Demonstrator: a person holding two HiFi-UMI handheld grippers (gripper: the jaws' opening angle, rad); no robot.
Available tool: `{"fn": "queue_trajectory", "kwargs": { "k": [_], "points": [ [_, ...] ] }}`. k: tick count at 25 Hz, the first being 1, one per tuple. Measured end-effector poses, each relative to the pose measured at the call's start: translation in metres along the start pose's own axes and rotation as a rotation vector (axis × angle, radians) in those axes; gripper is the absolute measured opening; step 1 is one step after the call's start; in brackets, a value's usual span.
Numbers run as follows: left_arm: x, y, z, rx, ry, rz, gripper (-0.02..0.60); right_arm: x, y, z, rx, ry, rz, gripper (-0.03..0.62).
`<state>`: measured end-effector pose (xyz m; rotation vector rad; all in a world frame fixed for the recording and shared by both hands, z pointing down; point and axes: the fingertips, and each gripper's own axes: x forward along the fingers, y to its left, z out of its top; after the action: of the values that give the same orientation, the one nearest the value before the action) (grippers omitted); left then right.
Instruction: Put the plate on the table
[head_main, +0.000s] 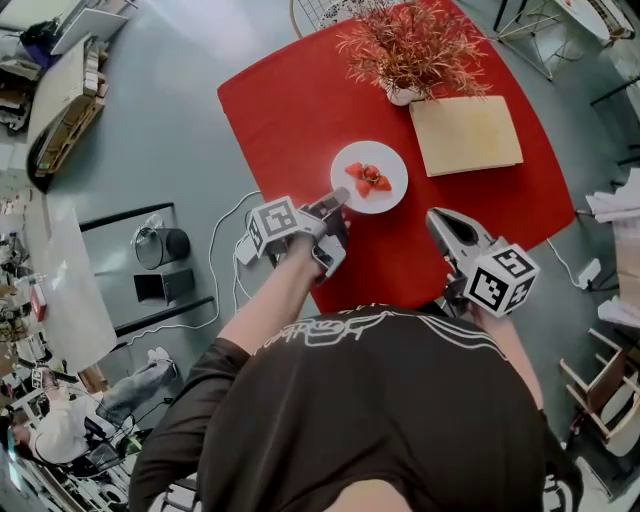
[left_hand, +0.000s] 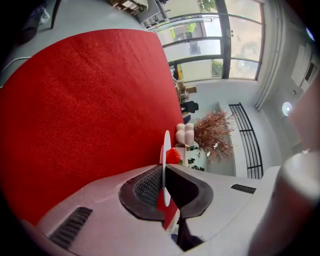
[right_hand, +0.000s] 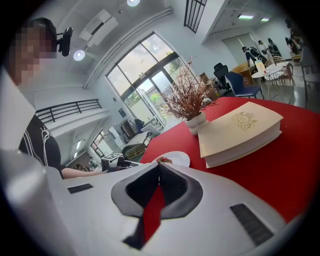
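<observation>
A white plate (head_main: 388, 160) carrying cut strawberries (head_main: 368, 180) is low over the red table (head_main: 290, 110); I cannot tell whether it touches the cloth. My left gripper (head_main: 338, 200) is shut on the plate's near-left rim. In the left gripper view the plate (left_hand: 166, 145) shows edge-on between the pads of that gripper (left_hand: 164, 167), with a strawberry (left_hand: 173, 156) just past them. My right gripper (head_main: 437, 222) hovers over the table's near edge, to the right of the plate, shut and empty. Its closed tips (right_hand: 159, 165) point toward the plate (right_hand: 176, 158).
A beige book (head_main: 465, 135) lies just right of and behind the plate, with a white vase of dried red branches (head_main: 410, 45) beyond it. A bin (head_main: 160, 245) and cables sit on the grey floor to the left. Chairs stand at the right.
</observation>
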<state>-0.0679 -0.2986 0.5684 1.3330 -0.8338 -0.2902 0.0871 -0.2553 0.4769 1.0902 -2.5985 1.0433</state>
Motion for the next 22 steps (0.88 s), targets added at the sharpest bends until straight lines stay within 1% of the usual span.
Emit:
{"fn": "queue_trajectory", "kwargs": {
  "k": [7,11,16,19,22],
  "points": [
    [0.003,0.006,0.000,0.005,0.000,0.046,0.018,0.001,-0.007,-0.005,0.020,0.000,-0.021,0.008],
    [0.005,0.009,0.000,-0.010,0.008,0.057,0.018,0.004,-0.008,-0.007,0.028,0.005,-0.019,0.008],
    [0.007,0.018,-0.004,-0.004,0.032,0.106,0.020,0.007,-0.008,-0.011,0.026,0.023,-0.016,0.008],
    [0.008,0.019,-0.005,-0.004,0.038,0.122,0.029,0.008,-0.010,-0.012,0.020,0.029,-0.021,0.008],
    [0.009,0.014,-0.005,0.001,0.036,0.104,0.078,0.008,-0.014,-0.017,0.016,0.041,-0.033,0.008]
  ]
}}
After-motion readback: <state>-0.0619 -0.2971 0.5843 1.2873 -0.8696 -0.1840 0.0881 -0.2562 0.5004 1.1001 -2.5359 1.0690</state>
